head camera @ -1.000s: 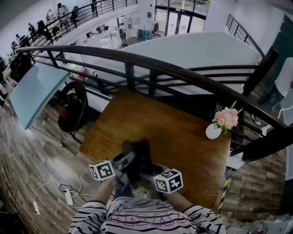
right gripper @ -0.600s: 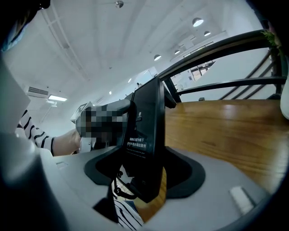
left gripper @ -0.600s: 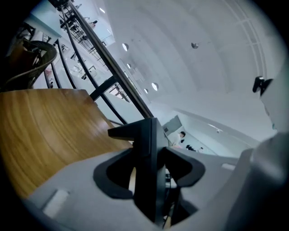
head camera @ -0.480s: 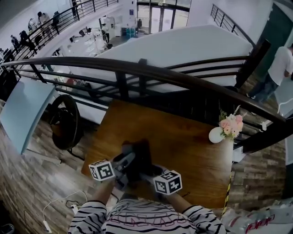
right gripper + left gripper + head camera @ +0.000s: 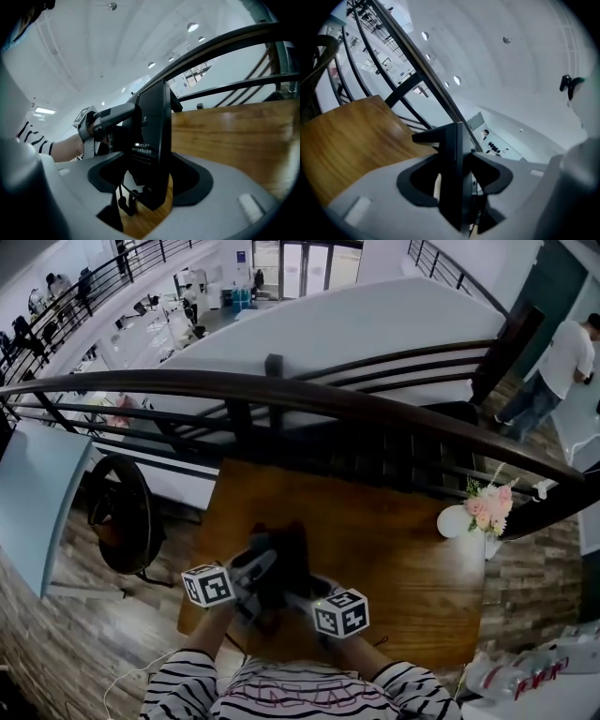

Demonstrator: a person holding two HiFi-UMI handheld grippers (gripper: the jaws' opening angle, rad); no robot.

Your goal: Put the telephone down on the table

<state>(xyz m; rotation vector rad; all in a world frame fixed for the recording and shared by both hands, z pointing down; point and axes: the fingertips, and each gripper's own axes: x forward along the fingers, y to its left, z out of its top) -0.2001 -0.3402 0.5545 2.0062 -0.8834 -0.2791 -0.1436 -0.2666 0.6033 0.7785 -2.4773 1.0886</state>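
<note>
Bare wood is seen across most of the table [image 5: 403, 559], with open room on the far side and to the right of the grippers. Its far edge is set close under a dark curved railing [image 5: 281, 395], and its near edge lies just before the person's striped sleeves [image 5: 187, 681].

The telephone [image 5: 286, 563], a black one, is held over the near left part of the table, between the two grippers. Whether its base touches the wood cannot be told. The left gripper [image 5: 255, 570] is clamped on it from the left, and in the left gripper view a thin dark edge of the telephone [image 5: 453, 173] is pressed between the jaws. The right gripper [image 5: 305, 594] is clenched on it from the right. In the right gripper view the dark slab of the telephone [image 5: 154, 140] is gripped between the jaws, a dark cord [image 5: 124, 201] hangs beneath it over the wood, and the left gripper [image 5: 126, 112] is seen behind.

A white vase [image 5: 455, 521] of pink flowers [image 5: 492, 505] stands at the table's far right corner, well apart from the telephone. A black round chair [image 5: 117, 521] is placed on the plank floor [image 5: 56, 634] beside the table's left edge. Beyond the railing a lower hall [image 5: 187, 296] is seen, and a person in a white shirt [image 5: 558, 357] stands at the upper right.
</note>
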